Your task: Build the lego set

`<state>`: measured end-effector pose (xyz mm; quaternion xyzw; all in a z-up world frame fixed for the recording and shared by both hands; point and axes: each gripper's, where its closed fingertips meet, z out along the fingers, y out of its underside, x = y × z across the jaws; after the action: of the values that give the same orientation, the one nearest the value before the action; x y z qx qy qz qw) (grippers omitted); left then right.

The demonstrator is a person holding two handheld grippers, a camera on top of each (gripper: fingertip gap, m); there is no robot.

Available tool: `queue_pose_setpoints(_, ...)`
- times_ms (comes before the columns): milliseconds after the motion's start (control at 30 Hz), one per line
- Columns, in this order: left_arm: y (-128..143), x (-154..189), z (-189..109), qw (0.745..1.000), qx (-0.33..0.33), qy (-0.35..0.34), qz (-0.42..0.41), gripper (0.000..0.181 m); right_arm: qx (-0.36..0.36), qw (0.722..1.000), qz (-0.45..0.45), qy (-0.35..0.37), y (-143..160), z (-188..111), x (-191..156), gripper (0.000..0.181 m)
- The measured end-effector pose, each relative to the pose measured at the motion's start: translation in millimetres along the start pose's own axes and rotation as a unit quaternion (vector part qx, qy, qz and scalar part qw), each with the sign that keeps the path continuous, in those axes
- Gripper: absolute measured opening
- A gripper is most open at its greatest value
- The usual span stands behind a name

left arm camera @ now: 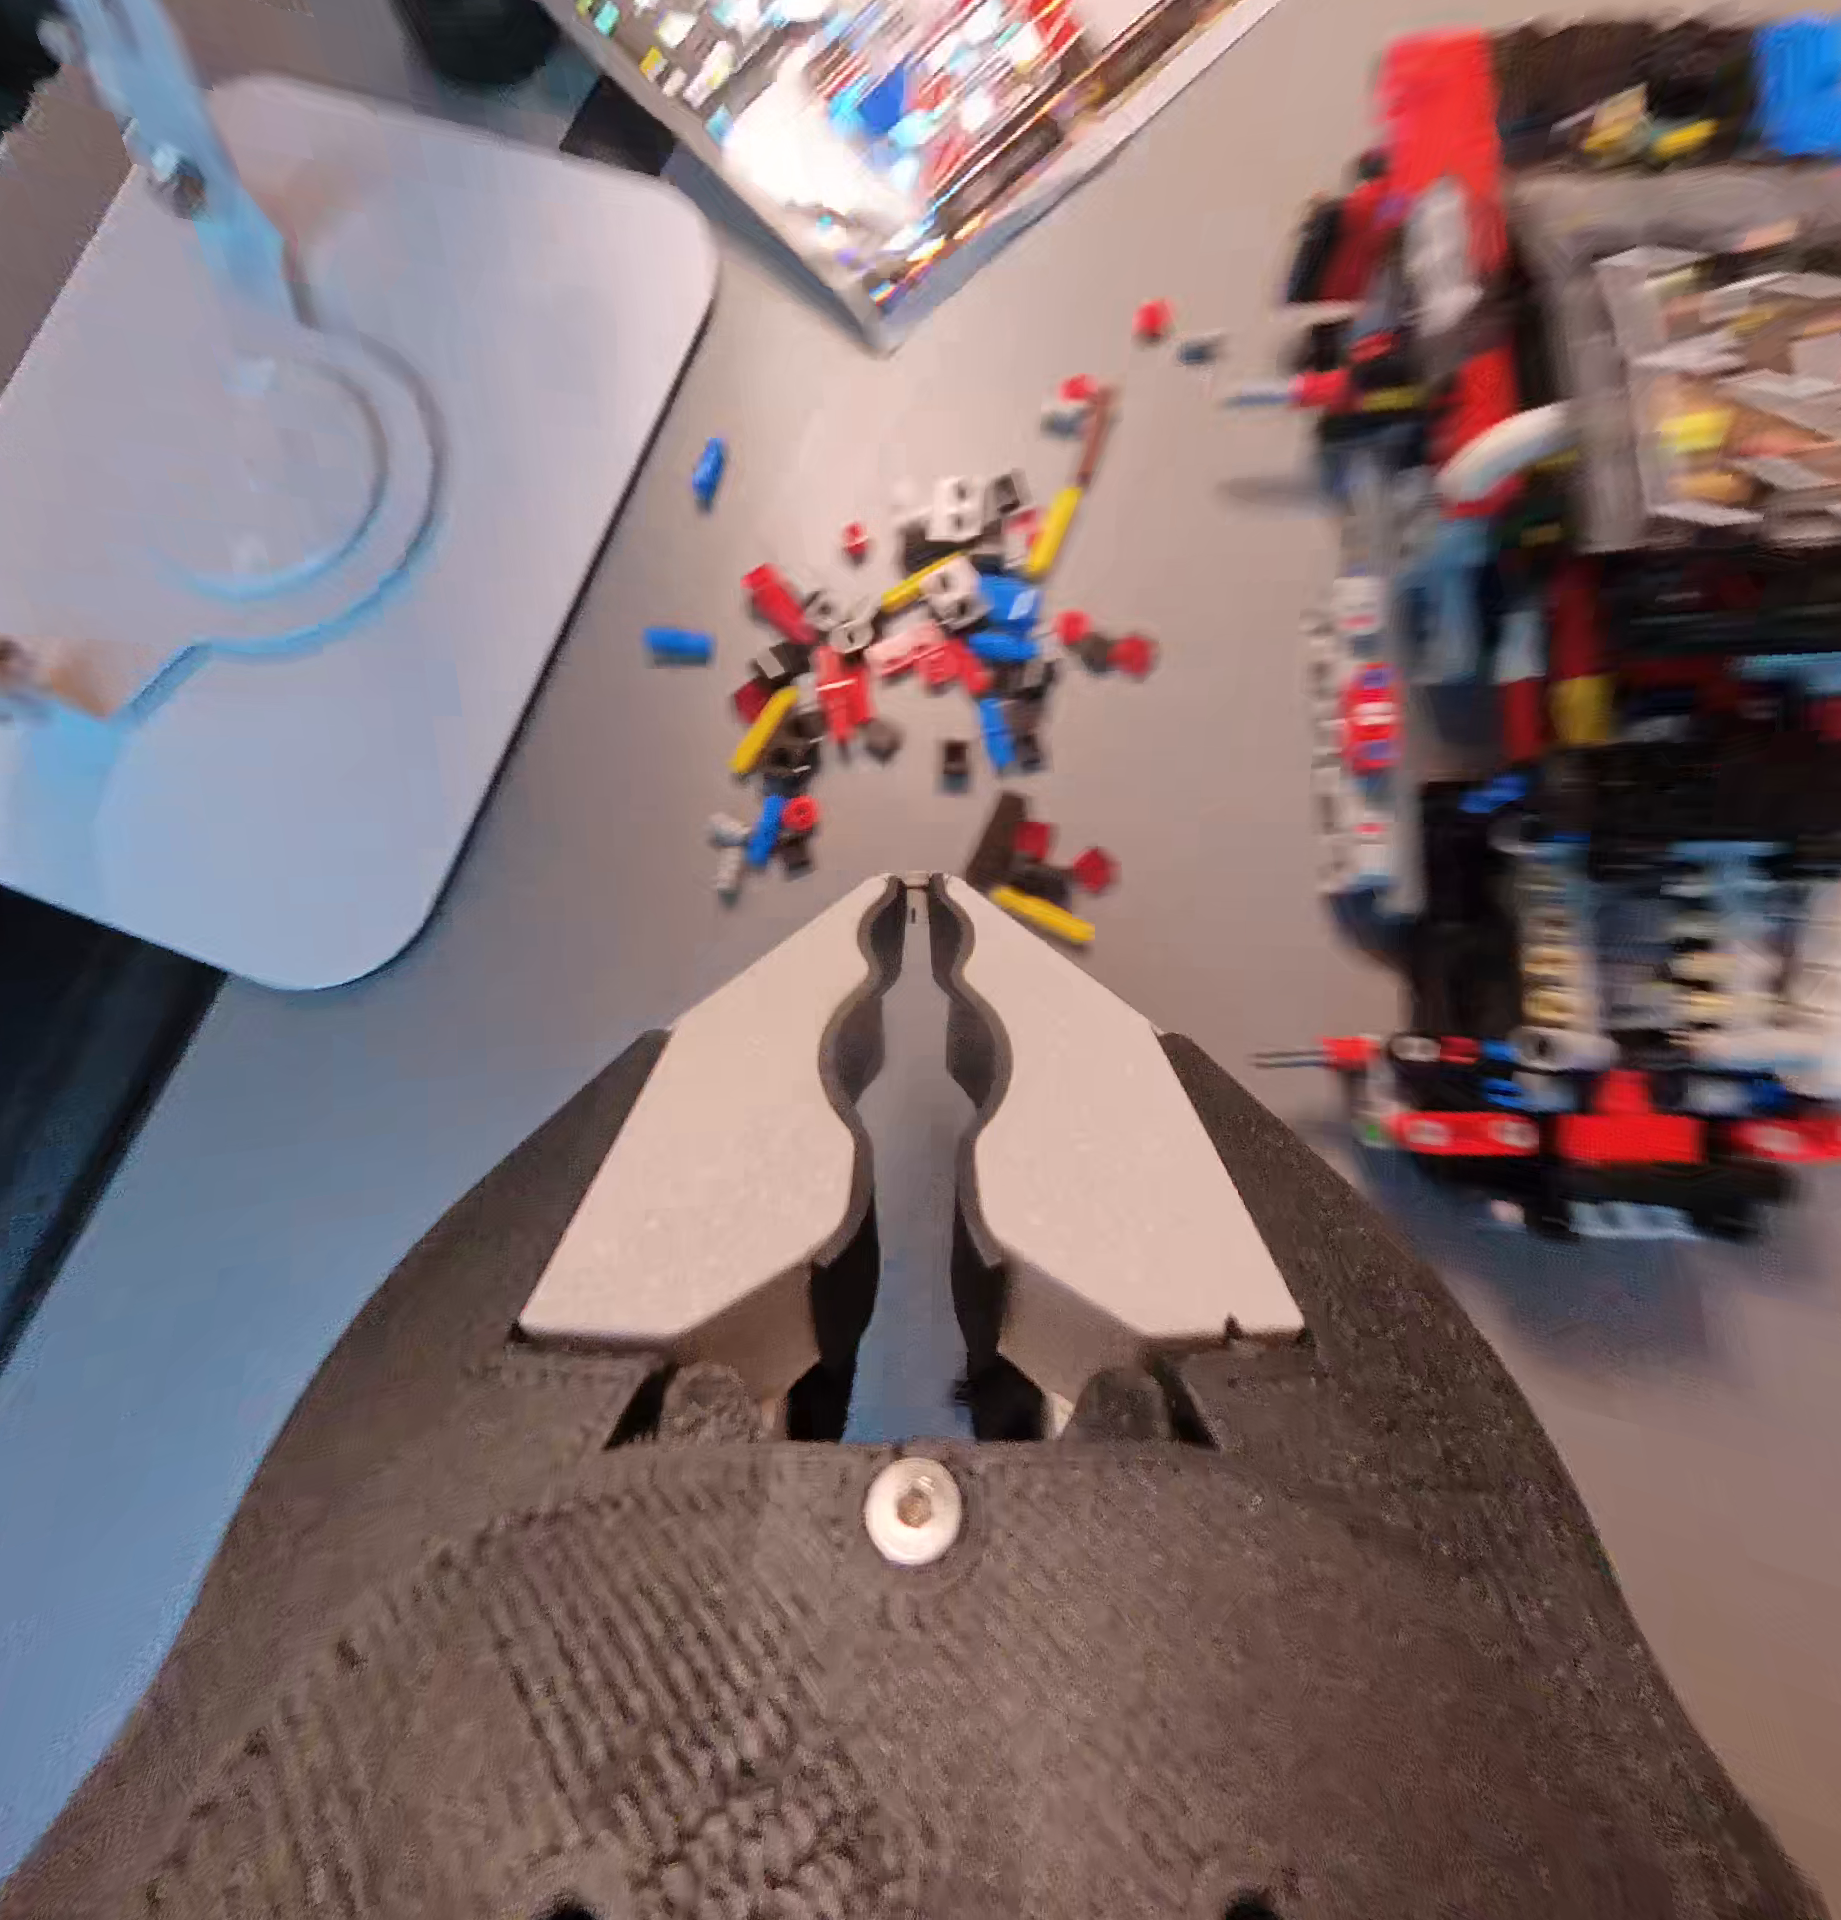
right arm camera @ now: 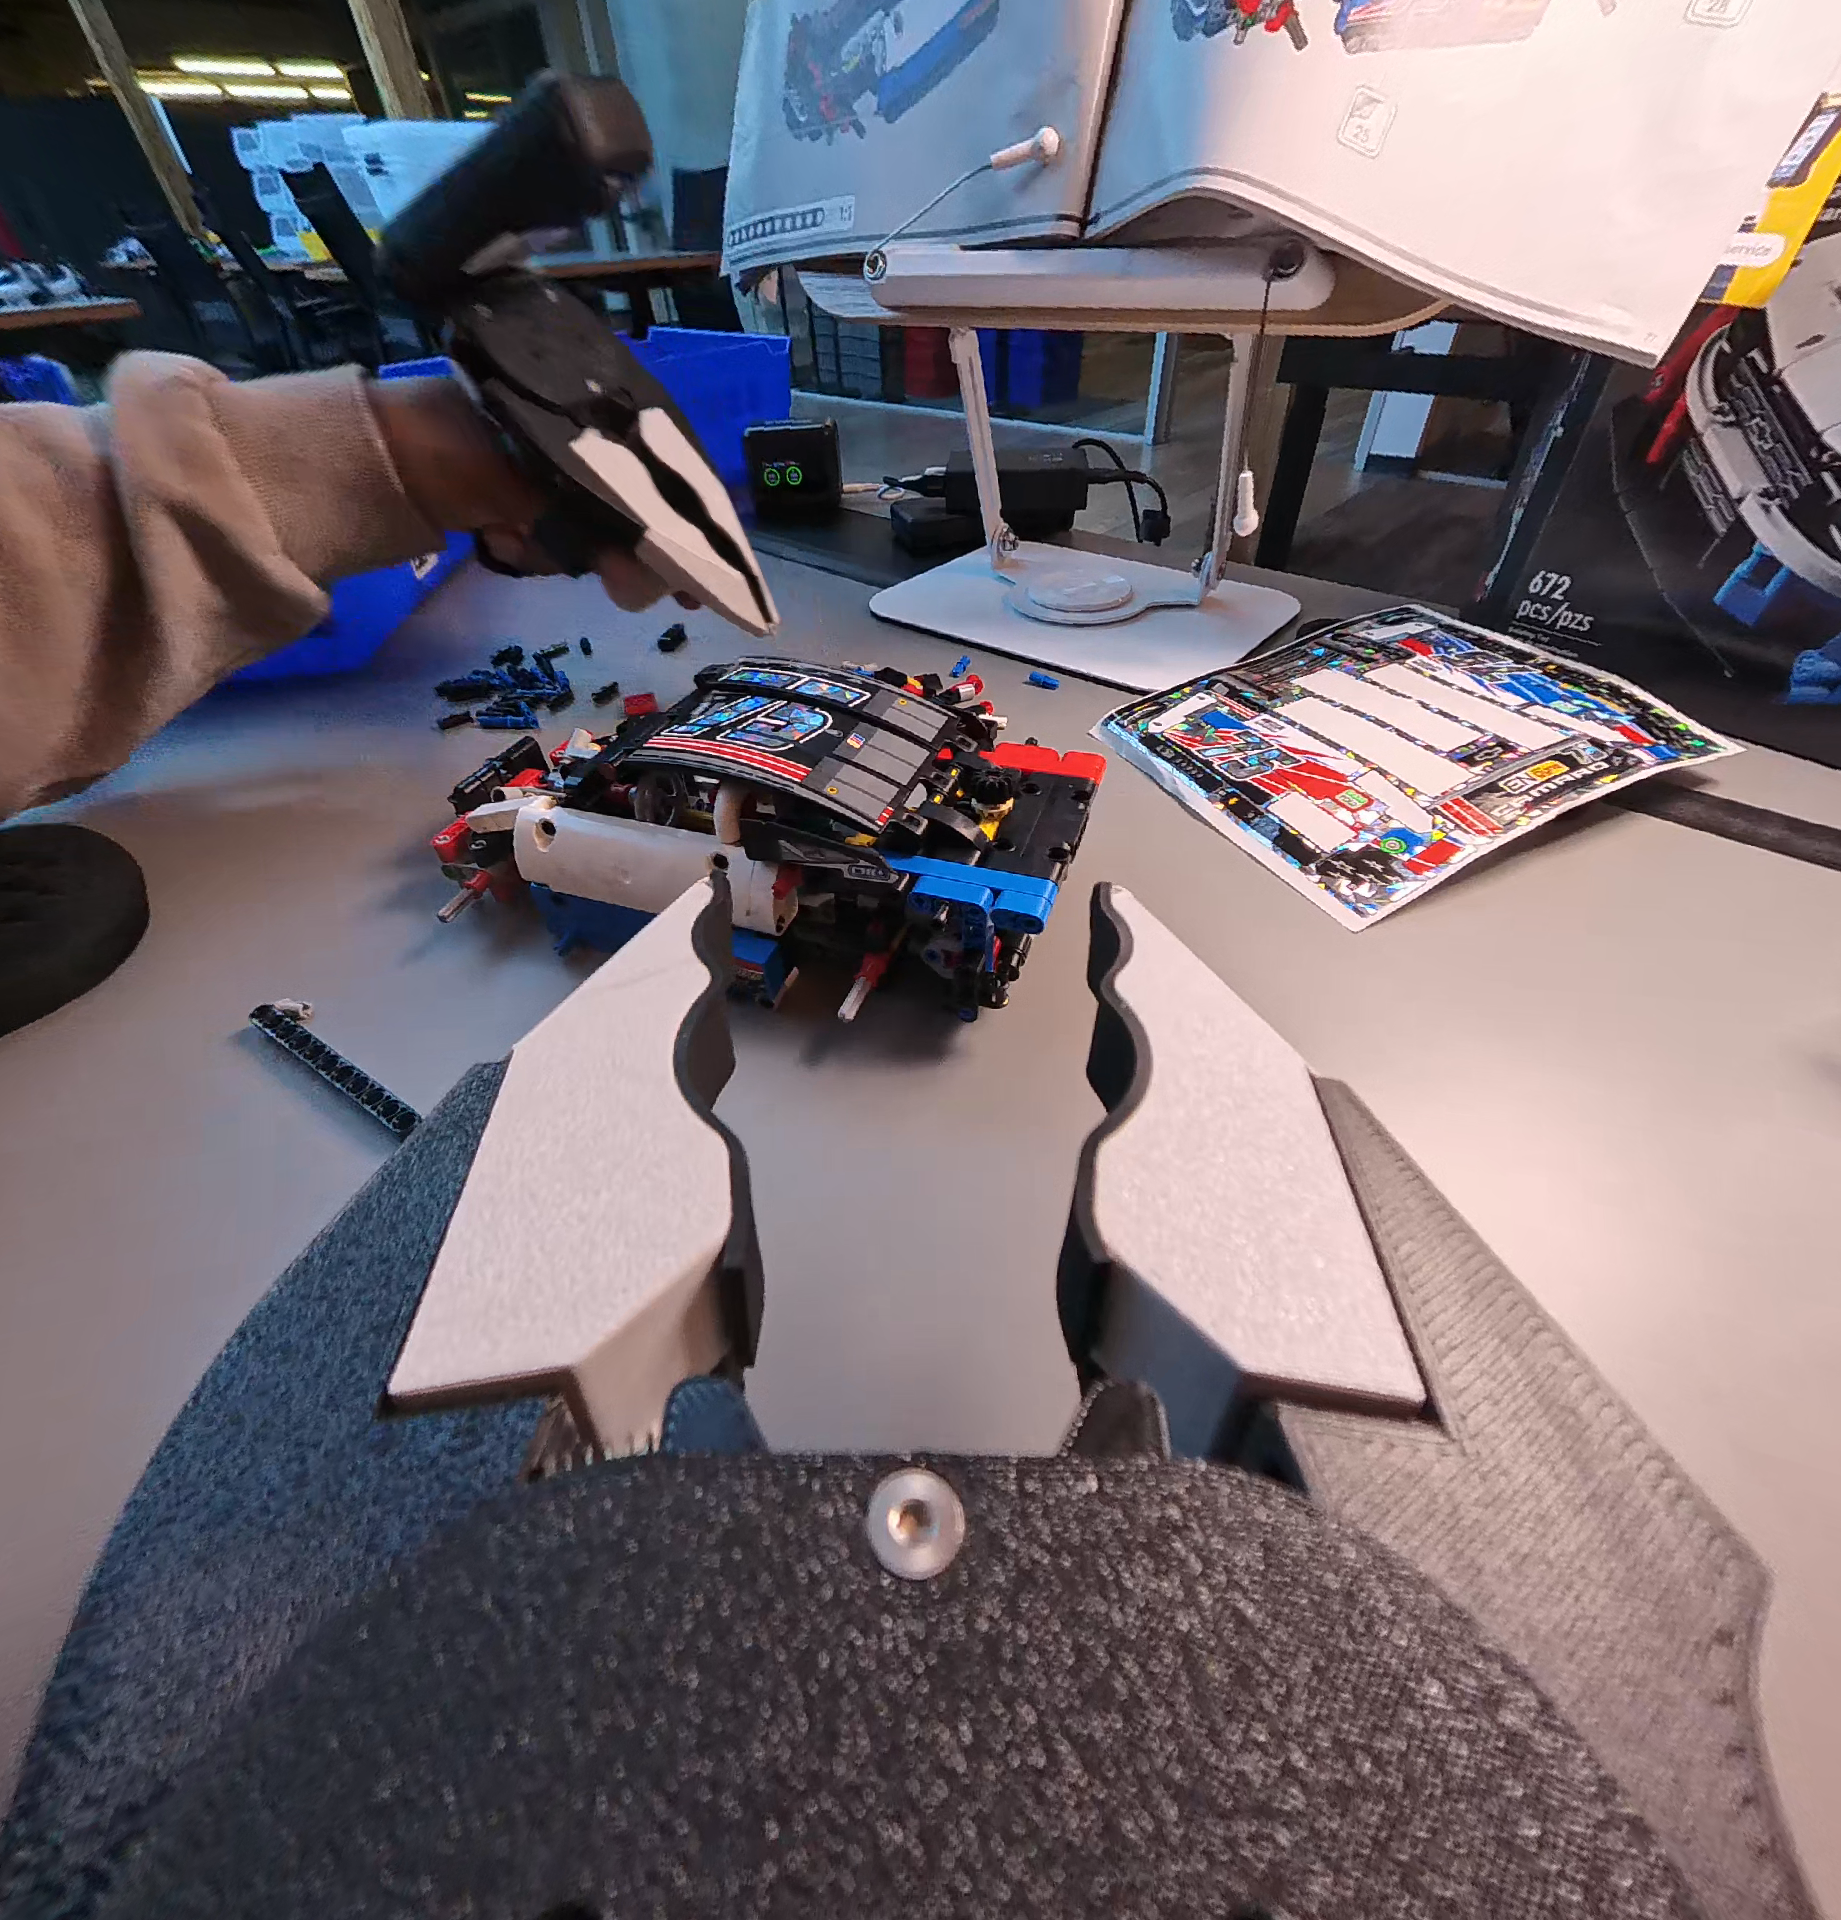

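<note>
The partly built Lego car, black with red, blue and white parts, lies on the grey table; it shows blurred at the right of the left wrist view. My left gripper is shut on a small light grey piece, held above a pile of loose red, blue, yellow and black pieces. In the right wrist view the left gripper hovers above the far side of the car, held by a hand in a beige sleeve. My right gripper is open and empty, low over the table just in front of the car.
A white stand base carries the instruction booklet behind the car. A sticker sheet lies to the right, the set's box behind it. A long black beam, a black round pad and a blue bin lie left. My hands' fingertips stand some 30 cm from each other. To reach the long black beam in a straight line is about 15 cm for my right fingers, about 25 cm for my left.
</note>
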<state>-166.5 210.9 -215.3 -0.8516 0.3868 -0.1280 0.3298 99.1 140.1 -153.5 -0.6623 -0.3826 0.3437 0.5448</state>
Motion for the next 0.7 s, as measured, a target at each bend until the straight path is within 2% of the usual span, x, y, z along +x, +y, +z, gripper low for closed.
queue_pose_setpoints(33, -8, 27, -14, 0.999, 0.025, 0.024, 0.008, 0.004, 0.001, 1.000, -0.003, 0.001, -1, 0, 0, 0.067)
queue_pose_setpoints(133, -10, 126, -53, 0.991, 0.073, 0.113, 0.026, 0.003, -0.003, 1.000, -0.011, -0.001, -1, 1, -3, 0.067)
queue_pose_setpoints(200, 14, 180, -58, 0.988, 0.063, 0.139, 0.032, 0.003, -0.003, 1.000, -0.015, -0.003, -1, 3, -5, 0.067)
queue_pose_setpoints(267, 36, 214, -54, 0.987, 0.056, 0.151, 0.030, 0.003, -0.005, 1.000, -0.015, -0.009, -1, 6, -8, 0.067)
queue_pose_setpoints(433, 62, 234, -46, 0.990, 0.029, 0.137, 0.027, 0.003, -0.011, 1.000, -0.022, -0.011, 0, 9, -14, 0.067)
queue_pose_setpoints(700, 75, 236, -35, 0.989, -0.021, 0.128, 0.069, 0.005, -0.024, 0.998, -0.054, 0.007, 4, 7, -15, 0.067)
